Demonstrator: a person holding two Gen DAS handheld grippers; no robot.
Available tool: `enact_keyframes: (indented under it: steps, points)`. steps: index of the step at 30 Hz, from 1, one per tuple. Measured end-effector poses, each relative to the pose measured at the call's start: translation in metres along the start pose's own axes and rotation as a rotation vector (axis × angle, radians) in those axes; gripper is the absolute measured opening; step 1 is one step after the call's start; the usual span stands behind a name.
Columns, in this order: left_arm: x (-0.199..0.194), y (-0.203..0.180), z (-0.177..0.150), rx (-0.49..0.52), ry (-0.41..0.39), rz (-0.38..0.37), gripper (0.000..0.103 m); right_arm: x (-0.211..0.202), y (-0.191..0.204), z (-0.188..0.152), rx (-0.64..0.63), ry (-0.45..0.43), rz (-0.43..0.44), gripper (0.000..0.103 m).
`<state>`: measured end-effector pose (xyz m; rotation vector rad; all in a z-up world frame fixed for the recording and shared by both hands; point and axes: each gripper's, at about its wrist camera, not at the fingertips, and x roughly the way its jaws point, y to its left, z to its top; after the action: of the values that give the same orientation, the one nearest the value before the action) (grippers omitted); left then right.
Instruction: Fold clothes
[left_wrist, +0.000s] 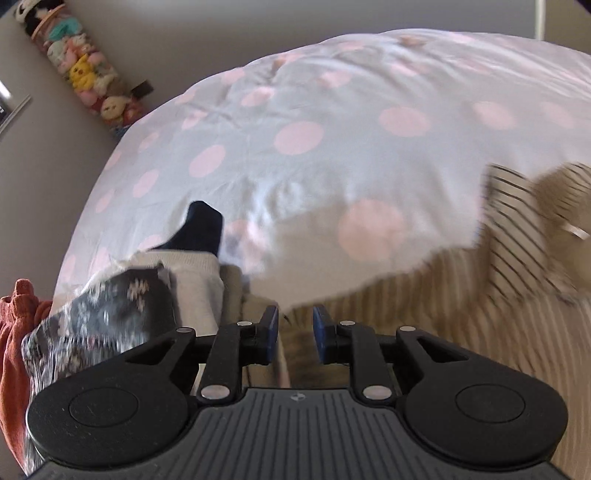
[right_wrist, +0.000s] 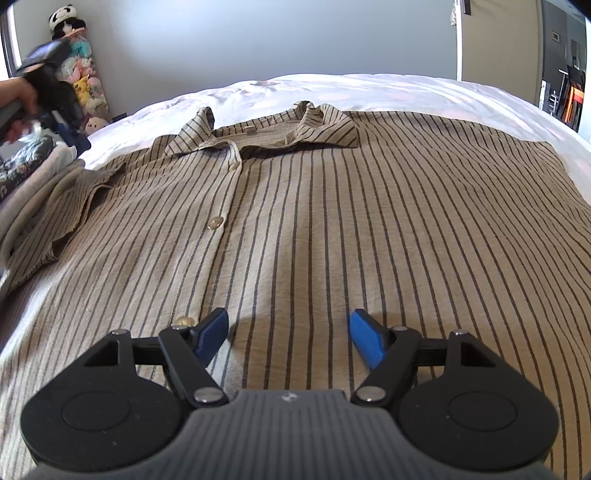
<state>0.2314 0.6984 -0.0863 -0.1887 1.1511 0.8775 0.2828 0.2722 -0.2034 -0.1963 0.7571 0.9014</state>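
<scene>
Right gripper (right_wrist: 288, 332) spread wide, blue pads (right_wrist: 364, 338) empty, hovering just above the beige, dark-striped, button-front shirt (right_wrist: 332, 206) spread flat on the white bed cover with pink dots (left_wrist: 332, 140). Left gripper (left_wrist: 295, 332) parted narrowly, nothing between its pads, above the shirt's left edge, beside a pile of folded grey and floral clothes (left_wrist: 147, 295).
</scene>
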Motion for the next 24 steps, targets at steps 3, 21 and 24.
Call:
enact_keyframes:
  steps: [3,21,24]
  points:
    - [-0.033,-0.012,-0.042,0.07,0.006,-0.082,0.019,-0.006,-0.001,0.002,0.019,-0.014,0.005,0.075]
    - [-0.025,-0.02,-0.268,0.133,0.26,0.078,0.016,-0.043,-0.012,0.011,0.103,-0.092,0.044,0.072]
    - [-0.029,-0.005,-0.277,0.078,0.305,0.109,0.016,-0.04,-0.019,0.01,0.125,-0.073,0.043,0.072]
